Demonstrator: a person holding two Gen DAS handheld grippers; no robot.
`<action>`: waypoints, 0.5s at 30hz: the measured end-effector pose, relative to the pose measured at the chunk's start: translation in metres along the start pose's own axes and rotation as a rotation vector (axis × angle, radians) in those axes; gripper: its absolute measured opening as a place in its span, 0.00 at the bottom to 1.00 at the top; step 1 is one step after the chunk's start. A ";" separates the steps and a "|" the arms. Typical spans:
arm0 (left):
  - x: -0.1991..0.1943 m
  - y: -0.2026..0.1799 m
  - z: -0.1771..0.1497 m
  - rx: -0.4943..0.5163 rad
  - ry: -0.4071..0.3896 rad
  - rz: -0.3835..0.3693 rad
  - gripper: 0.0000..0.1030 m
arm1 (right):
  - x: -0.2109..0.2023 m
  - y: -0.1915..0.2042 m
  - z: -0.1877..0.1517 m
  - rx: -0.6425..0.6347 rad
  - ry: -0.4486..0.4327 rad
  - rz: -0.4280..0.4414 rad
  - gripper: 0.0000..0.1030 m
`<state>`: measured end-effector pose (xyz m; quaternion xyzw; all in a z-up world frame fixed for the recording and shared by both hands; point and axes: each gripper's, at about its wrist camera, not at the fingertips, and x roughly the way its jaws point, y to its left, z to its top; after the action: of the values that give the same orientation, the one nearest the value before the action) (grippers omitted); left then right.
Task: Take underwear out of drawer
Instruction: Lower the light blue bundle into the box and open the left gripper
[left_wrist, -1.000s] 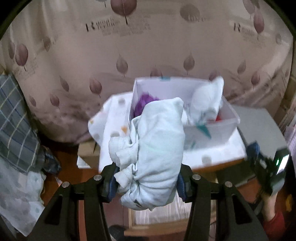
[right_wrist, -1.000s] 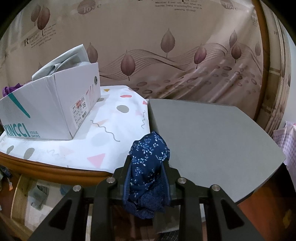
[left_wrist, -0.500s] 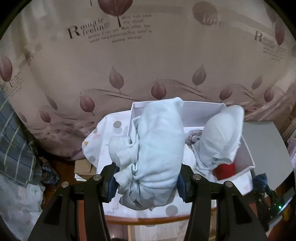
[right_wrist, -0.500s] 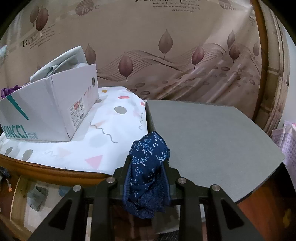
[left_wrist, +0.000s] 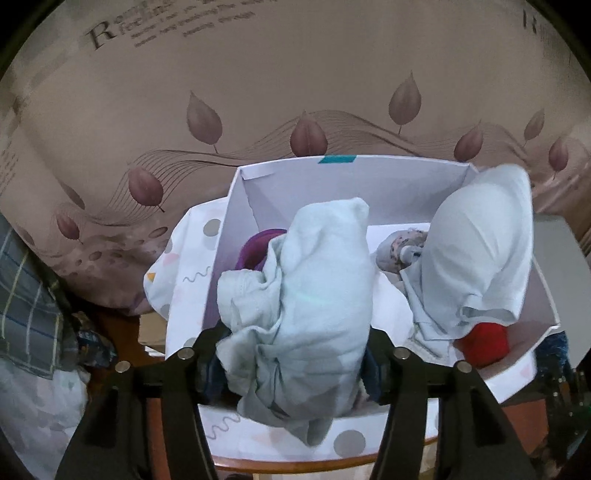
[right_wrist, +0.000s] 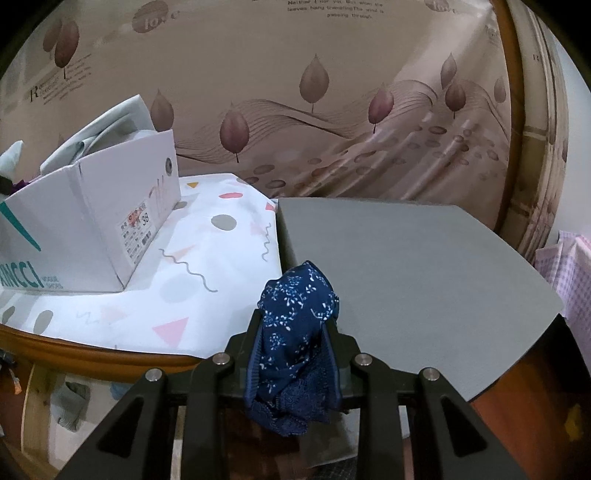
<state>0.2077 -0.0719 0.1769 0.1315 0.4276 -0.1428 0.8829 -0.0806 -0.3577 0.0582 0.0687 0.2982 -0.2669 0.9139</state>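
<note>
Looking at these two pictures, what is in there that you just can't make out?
- Left wrist view: the box floor near the gripper, hidden by the pale bundle held in the left gripper.
- Same view: the red item, mostly under a pale garment.
- Right wrist view: the box's contents, behind its wall; the label print, too small.

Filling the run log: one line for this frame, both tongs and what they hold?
left tongs: shut on pale garment, above white box | right tongs: shut on navy underwear, near gray board

Shoebox (right_wrist: 85, 236) partly beyond frame's left edge
</note>
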 end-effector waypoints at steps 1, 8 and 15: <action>0.004 -0.004 0.001 0.013 0.001 0.019 0.55 | 0.000 0.000 0.000 0.002 0.001 0.002 0.28; 0.009 -0.008 0.003 0.012 0.000 0.030 0.70 | 0.001 0.000 -0.001 0.000 0.004 -0.007 0.28; 0.011 -0.014 -0.004 0.068 0.008 0.008 0.87 | 0.002 0.002 0.000 -0.005 0.005 -0.003 0.28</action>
<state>0.2062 -0.0854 0.1641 0.1638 0.4254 -0.1531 0.8768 -0.0785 -0.3568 0.0566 0.0664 0.3011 -0.2673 0.9130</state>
